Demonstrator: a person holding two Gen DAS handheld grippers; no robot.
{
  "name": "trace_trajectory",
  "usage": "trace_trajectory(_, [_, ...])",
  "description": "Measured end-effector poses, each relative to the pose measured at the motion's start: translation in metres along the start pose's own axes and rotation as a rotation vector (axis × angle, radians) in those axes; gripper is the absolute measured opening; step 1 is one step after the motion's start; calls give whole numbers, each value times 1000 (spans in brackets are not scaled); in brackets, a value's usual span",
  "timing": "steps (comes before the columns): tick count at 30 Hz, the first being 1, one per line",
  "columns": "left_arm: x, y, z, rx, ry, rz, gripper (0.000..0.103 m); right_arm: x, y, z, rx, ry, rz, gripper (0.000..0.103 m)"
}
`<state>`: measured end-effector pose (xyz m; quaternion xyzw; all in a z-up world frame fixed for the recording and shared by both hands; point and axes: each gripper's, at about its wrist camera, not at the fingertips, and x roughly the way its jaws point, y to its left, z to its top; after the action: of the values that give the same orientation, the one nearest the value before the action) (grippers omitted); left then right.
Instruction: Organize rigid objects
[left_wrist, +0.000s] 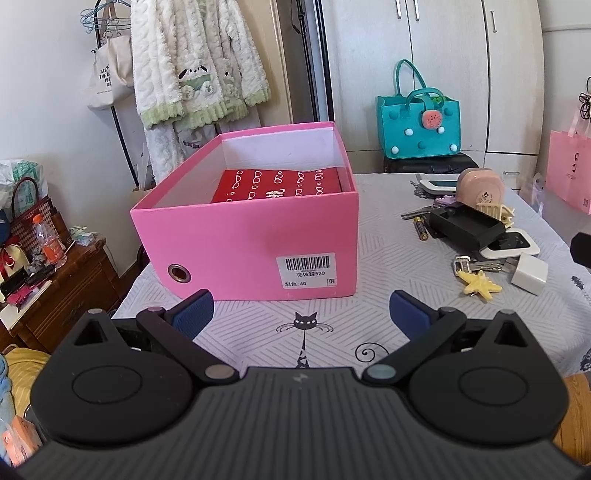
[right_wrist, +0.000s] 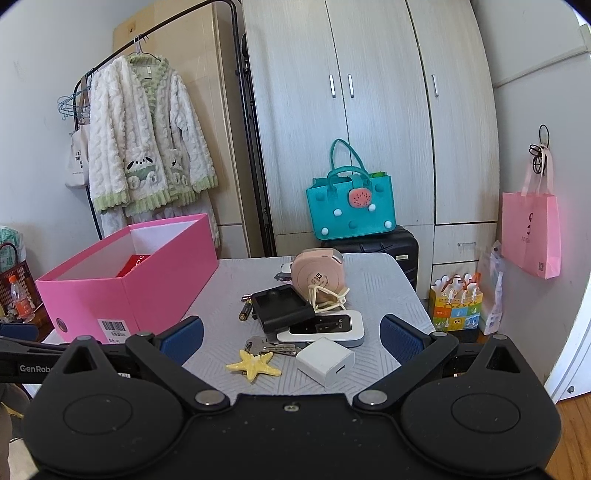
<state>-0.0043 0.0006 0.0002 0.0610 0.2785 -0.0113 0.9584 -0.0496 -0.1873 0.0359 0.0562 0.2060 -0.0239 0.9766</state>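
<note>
Clutter shows best in the right wrist view: white charger cube (right_wrist: 325, 361), yellow starfish keychain (right_wrist: 253, 364) with keys, white Wi-Fi router (right_wrist: 325, 329), black case (right_wrist: 282, 307) and pink round gadget (right_wrist: 318, 277), perhaps a tape dispenser. Only the left wrist view looks down into the pink box (left_wrist: 255, 236), at 12 o'clock, onto a red patterned box (left_wrist: 277, 184). Left gripper (left_wrist: 301, 314) and right gripper (right_wrist: 291, 334) both hang wide apart, empty, touching nothing. A teal bag (right_wrist: 352, 206) sits beyond the table (right_wrist: 388, 291).

Right claw (right_wrist: 291, 336) spread wide, empty, above white charger cube (right_wrist: 325, 360), starfish keychain (right_wrist: 253, 363), pink box (right_wrist: 122, 284) left
</note>
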Motion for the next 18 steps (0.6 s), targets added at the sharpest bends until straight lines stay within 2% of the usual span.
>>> trace_trajectory(18, [3,4,-3,-2,6,2,103,3,0,-2,-8,14,-4,103])
